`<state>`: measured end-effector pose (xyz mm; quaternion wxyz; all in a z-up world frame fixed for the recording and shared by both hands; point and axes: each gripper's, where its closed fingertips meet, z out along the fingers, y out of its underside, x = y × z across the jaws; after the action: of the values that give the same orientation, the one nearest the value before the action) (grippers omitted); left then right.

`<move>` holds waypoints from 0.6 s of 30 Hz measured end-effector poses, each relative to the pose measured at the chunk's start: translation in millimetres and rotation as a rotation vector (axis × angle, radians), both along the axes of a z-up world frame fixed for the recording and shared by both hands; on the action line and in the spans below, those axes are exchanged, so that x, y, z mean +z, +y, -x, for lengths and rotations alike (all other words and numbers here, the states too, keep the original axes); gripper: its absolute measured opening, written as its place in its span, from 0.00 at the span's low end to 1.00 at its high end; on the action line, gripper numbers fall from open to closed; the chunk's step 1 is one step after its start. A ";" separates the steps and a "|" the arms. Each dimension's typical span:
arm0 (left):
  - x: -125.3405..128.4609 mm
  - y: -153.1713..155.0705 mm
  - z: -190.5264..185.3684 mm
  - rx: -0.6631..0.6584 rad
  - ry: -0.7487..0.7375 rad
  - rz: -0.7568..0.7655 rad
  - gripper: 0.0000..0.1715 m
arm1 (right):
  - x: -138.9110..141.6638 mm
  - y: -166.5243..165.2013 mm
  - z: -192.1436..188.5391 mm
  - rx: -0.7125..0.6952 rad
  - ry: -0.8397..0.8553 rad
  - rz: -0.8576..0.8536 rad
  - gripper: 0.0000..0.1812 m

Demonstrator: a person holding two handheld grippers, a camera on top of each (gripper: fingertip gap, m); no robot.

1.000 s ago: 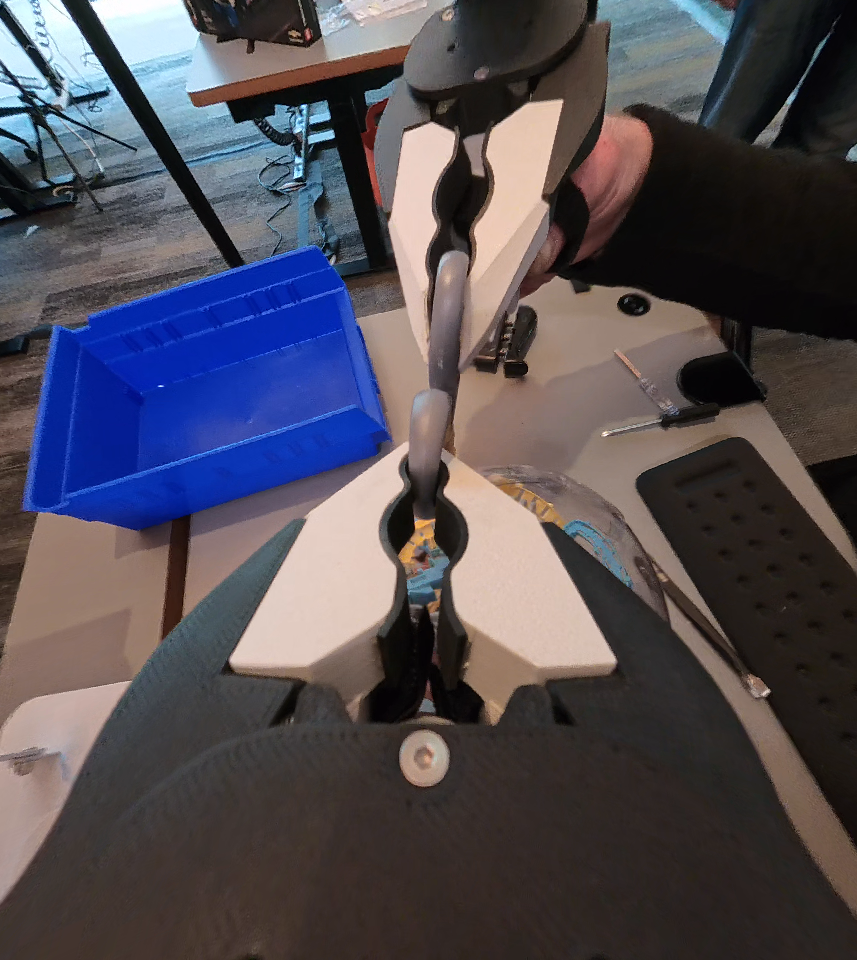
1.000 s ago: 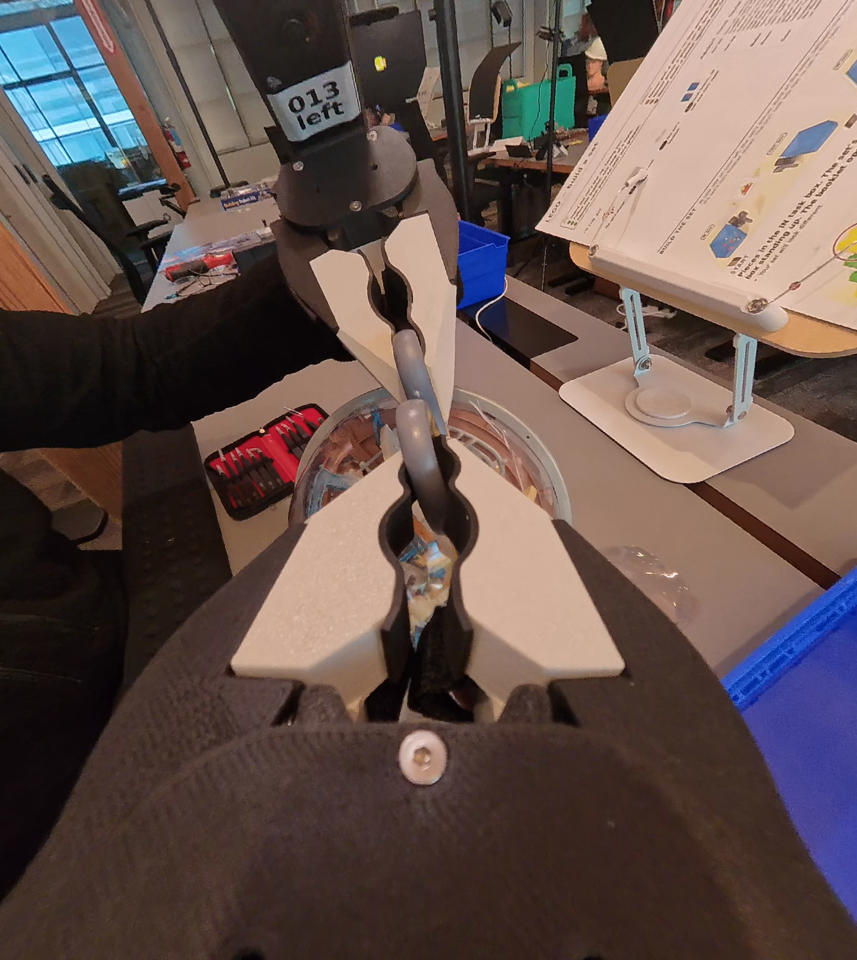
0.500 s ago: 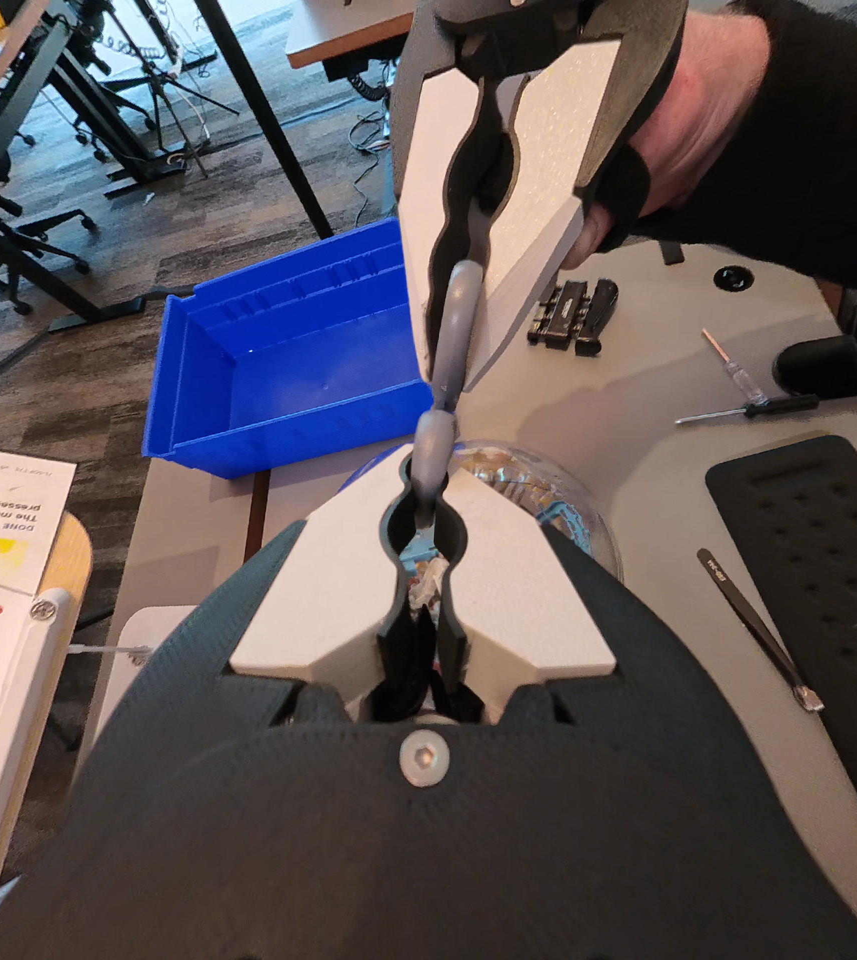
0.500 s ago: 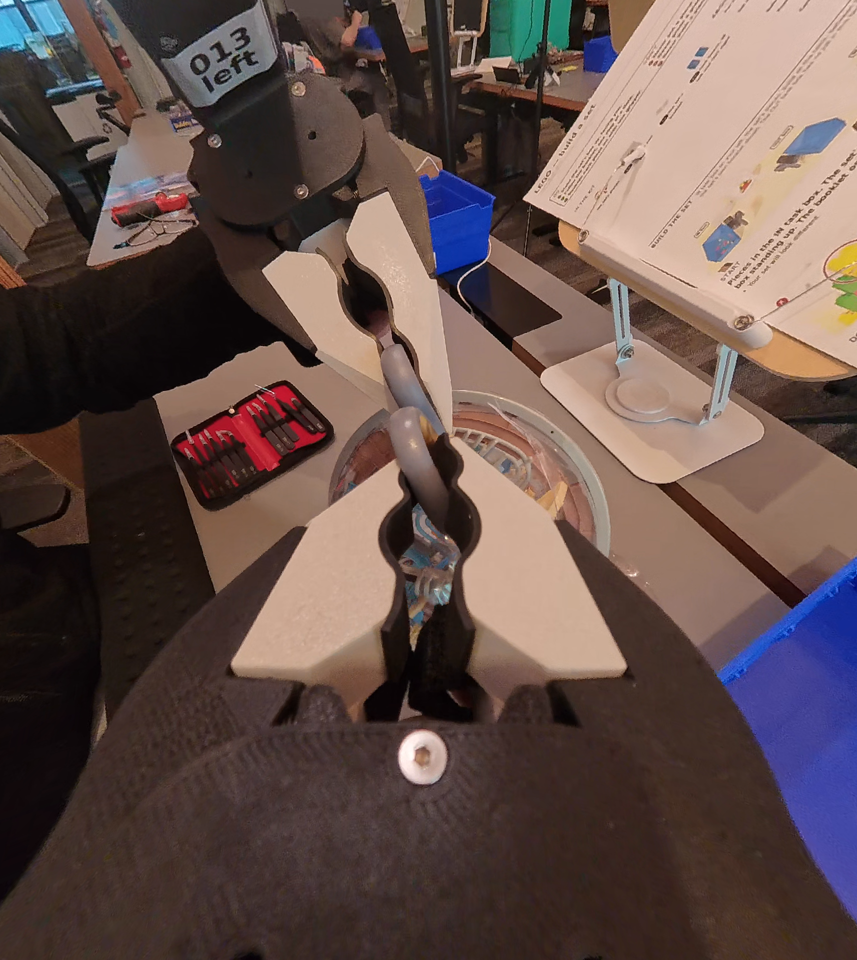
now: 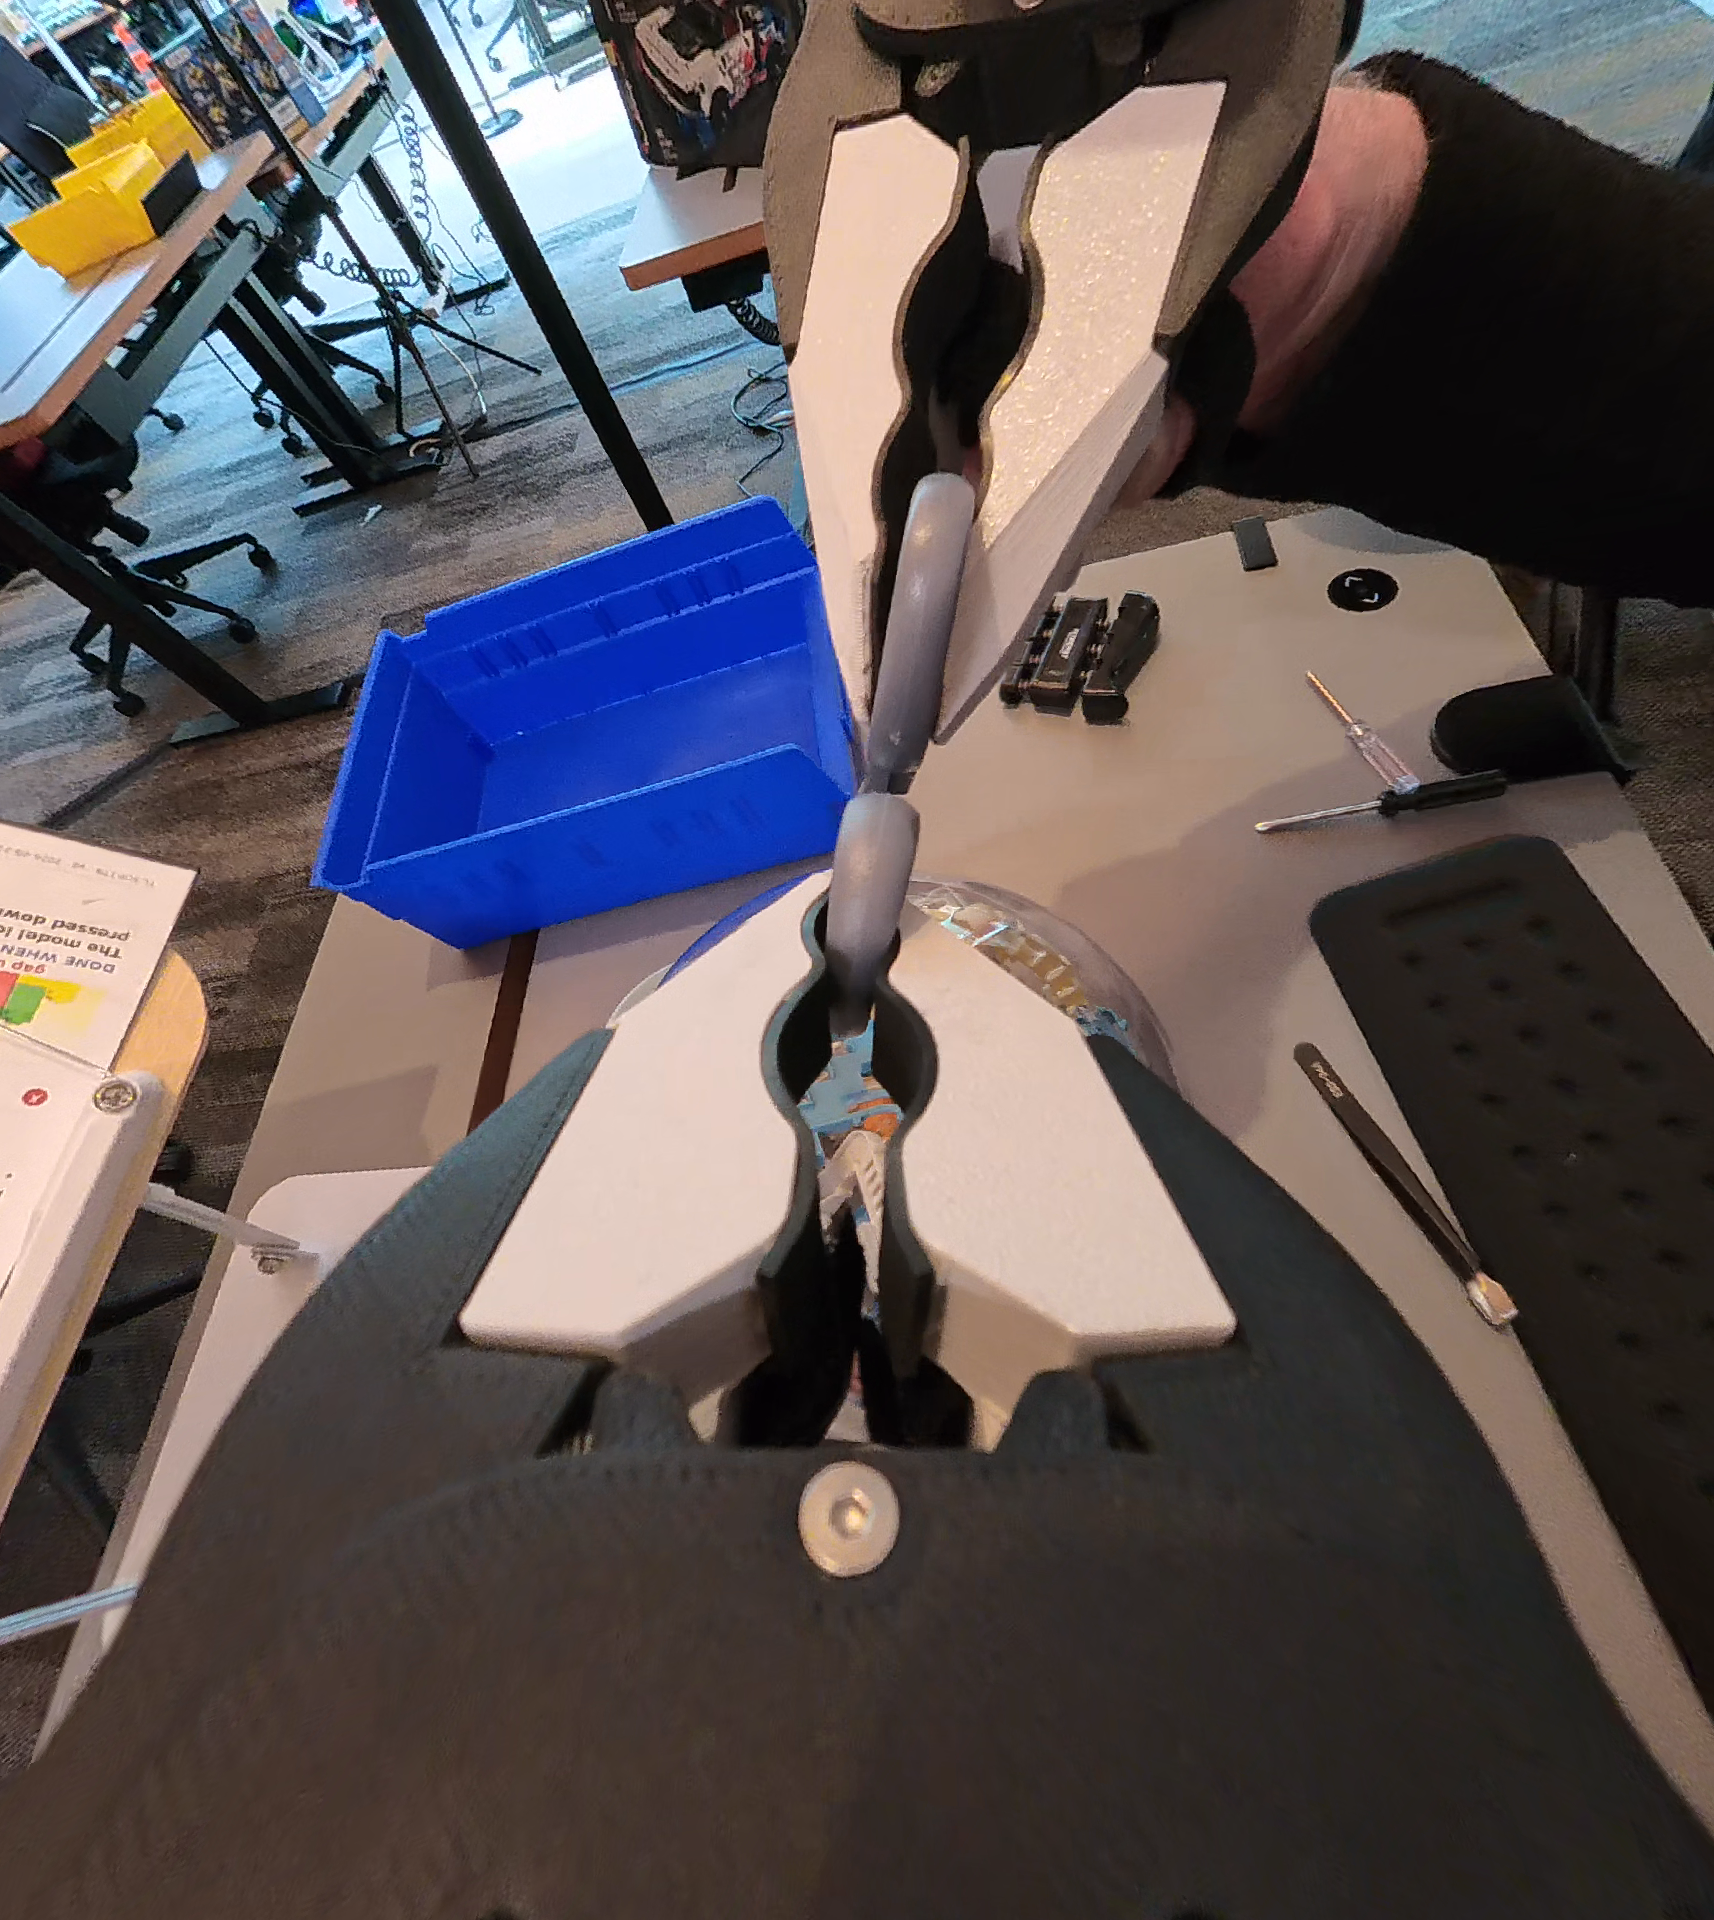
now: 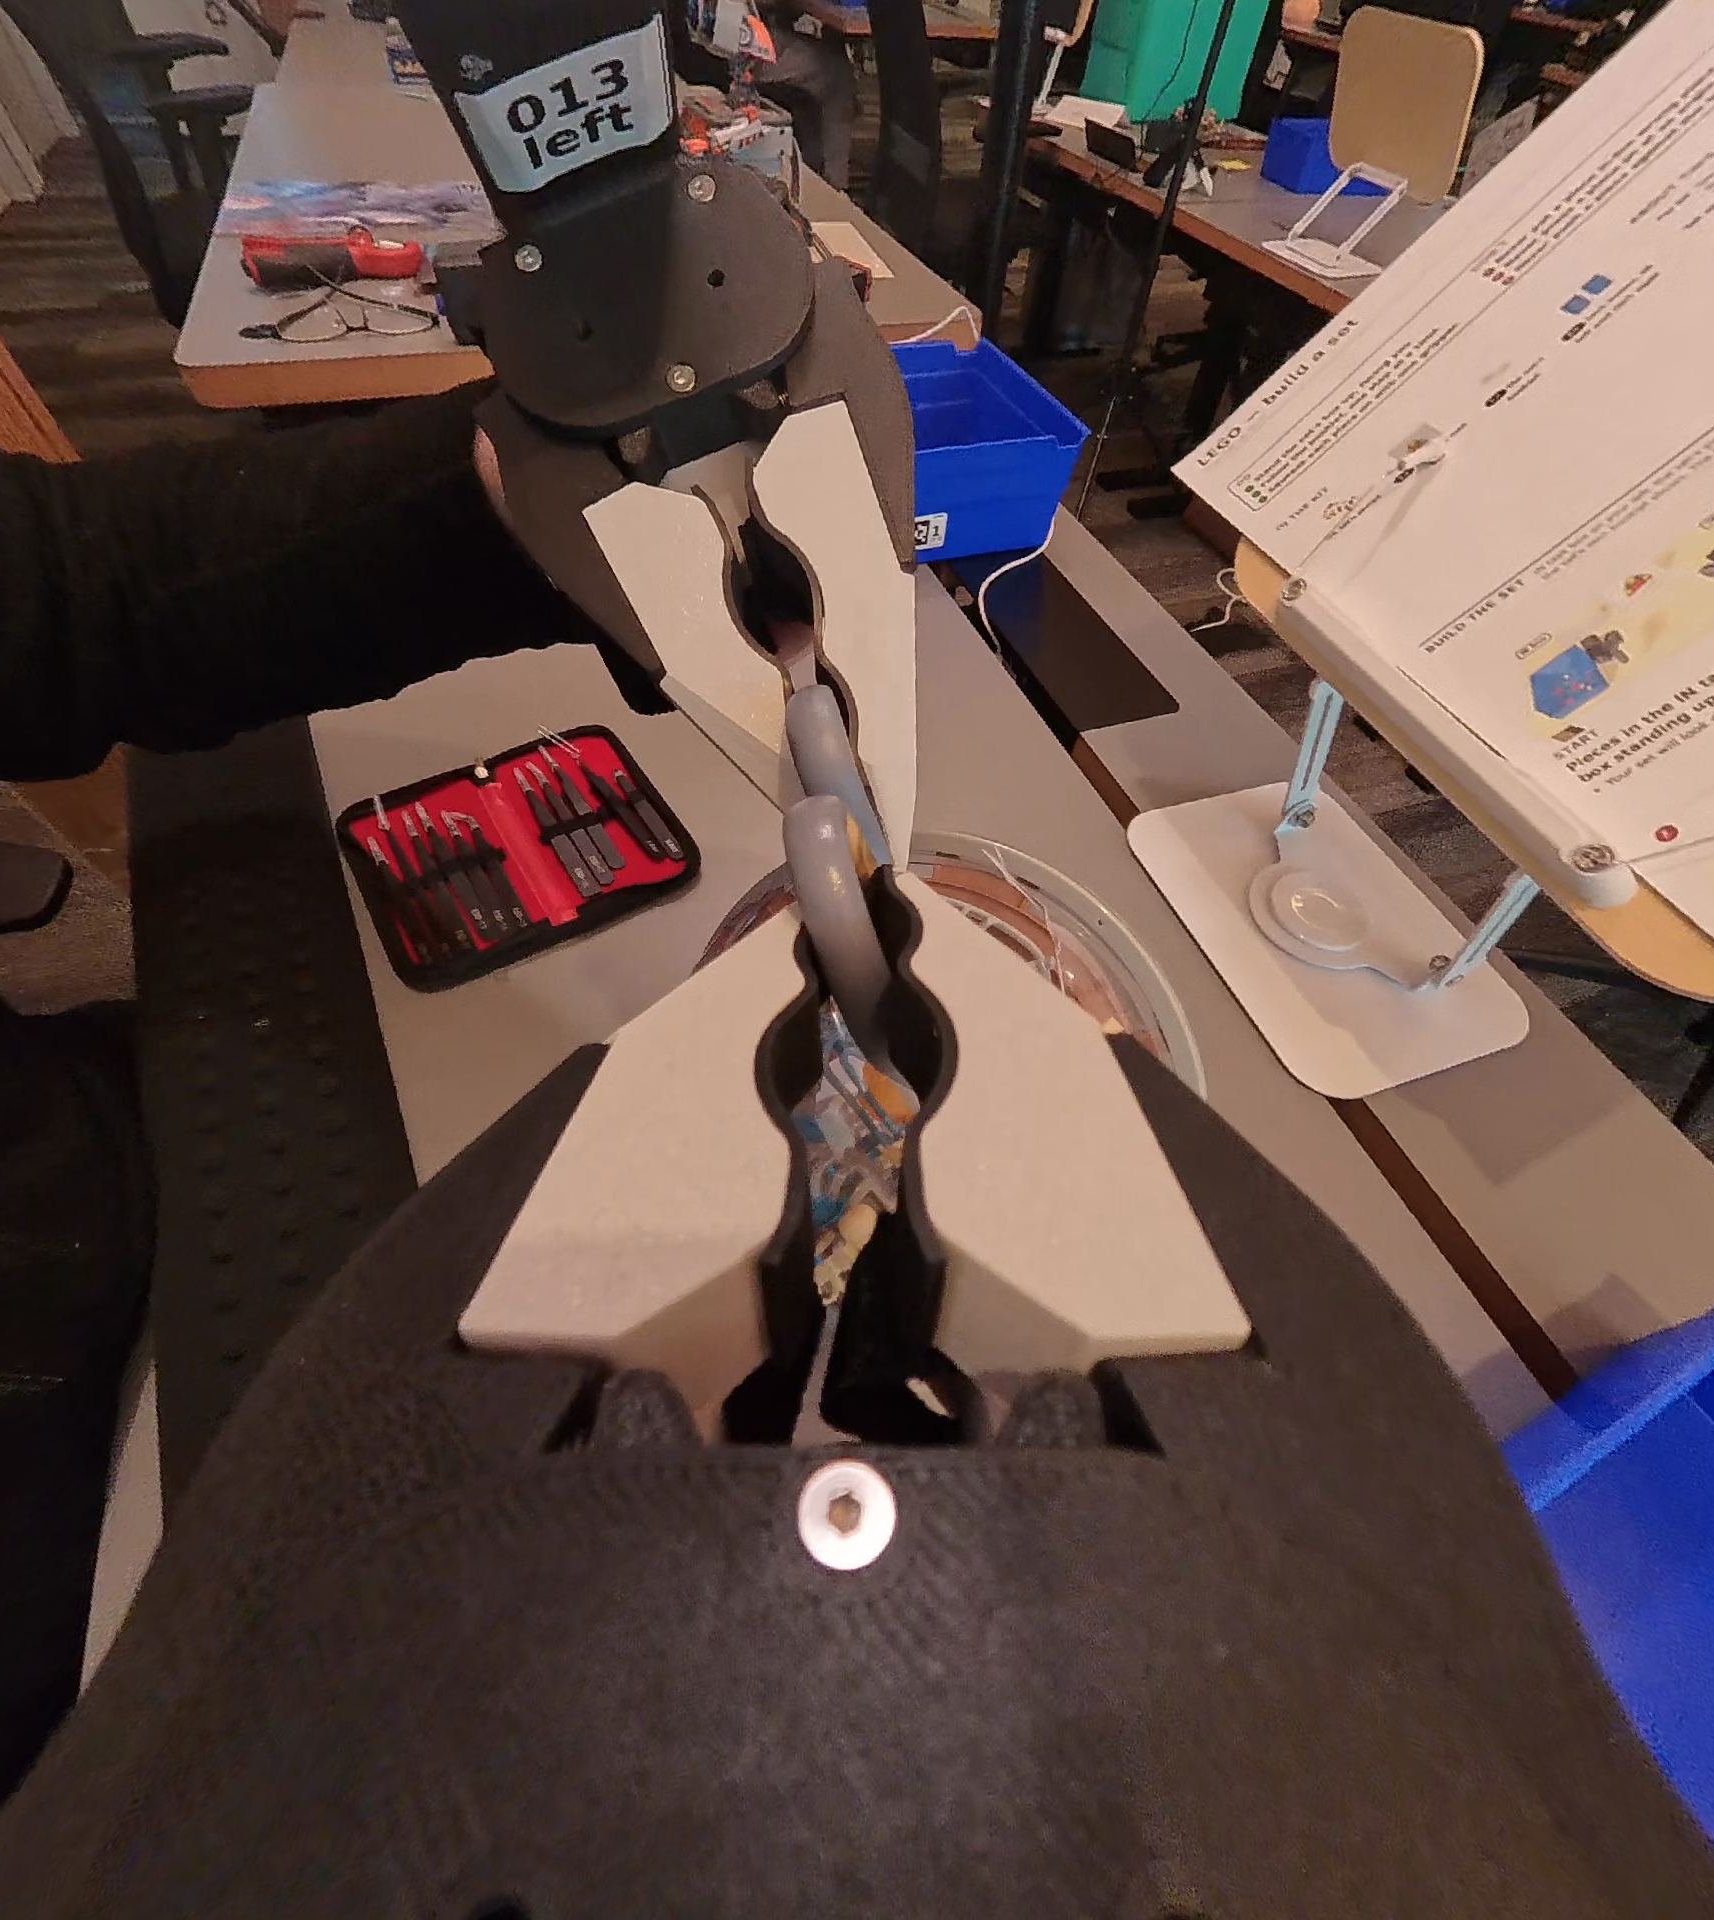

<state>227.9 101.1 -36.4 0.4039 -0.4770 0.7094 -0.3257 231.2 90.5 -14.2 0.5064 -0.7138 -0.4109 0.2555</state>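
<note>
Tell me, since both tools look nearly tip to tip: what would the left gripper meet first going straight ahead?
Likely the right gripper: the left gripper's grey tweezers almost touch the other grey pair already.

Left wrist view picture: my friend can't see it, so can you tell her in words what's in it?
Two grippers meet tip to tip above a clear bowl of small pieces: the left gripper is shut on a grey handle, the right gripper on another grey handle. A blue bin sits behind on the grey table, black tweezers to the right.
</note>
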 end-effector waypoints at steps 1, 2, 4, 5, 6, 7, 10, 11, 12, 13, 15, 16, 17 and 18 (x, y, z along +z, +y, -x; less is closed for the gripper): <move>-0.2 -2.6 3.0 -0.001 -0.004 0.002 0.00 | 0.3 -2.3 3.2 0.011 0.009 0.002 0.02; -1.4 -4.9 5.6 0.003 -0.004 0.001 0.00 | 0.3 -4.6 6.0 0.022 0.015 0.004 0.02; -3.0 -8.6 10.4 0.018 -0.017 -0.005 0.00 | -1.0 -8.8 11.5 0.035 0.010 0.004 0.02; -2.7 -9.7 12.5 0.028 -0.029 0.008 0.00 | -0.7 -10.3 13.8 0.037 0.010 -0.001 0.02; -3.6 -11.0 14.7 0.031 -0.037 0.020 0.00 | -0.9 -11.7 16.2 0.037 0.008 -0.002 0.02; -5.8 -12.9 17.6 0.023 -0.037 0.025 0.00 | -1.8 -13.1 18.9 0.038 0.002 0.000 0.02; -4.6 -12.4 23.5 0.030 -0.069 0.059 0.00 | -1.8 -14.2 26.4 0.035 -0.012 -0.012 0.02; -4.4 -12.1 25.2 0.028 -0.077 0.054 0.00 | -1.4 -13.9 28.4 0.033 -0.014 -0.016 0.02; -4.1 -12.5 27.6 0.023 -0.082 0.046 0.00 | -1.1 -14.0 30.7 0.032 -0.017 -0.021 0.03; -3.5 -13.5 30.4 0.012 -0.086 0.041 0.00 | -0.7 -14.7 33.0 0.036 -0.028 -0.037 0.02; -2.4 -14.5 34.7 -0.001 -0.102 0.030 0.00 | 0.5 -16.5 37.5 0.046 -0.043 -0.061 0.02; -3.2 -14.6 36.5 -0.002 -0.107 0.027 0.00 | 0.5 -17.0 39.2 0.050 -0.048 -0.067 0.02; -3.6 -14.1 38.5 -0.003 -0.116 0.026 0.00 | 0.7 -17.6 40.2 0.055 -0.047 -0.073 0.02; -2.9 -13.1 40.3 -0.004 -0.134 0.024 0.00 | 2.2 -18.6 40.1 0.060 -0.028 -0.069 0.02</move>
<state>187.6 88.0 -39.4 0.4440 -0.4574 0.6779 -0.3662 191.1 71.9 -12.0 0.5170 -0.6868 -0.4476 0.2464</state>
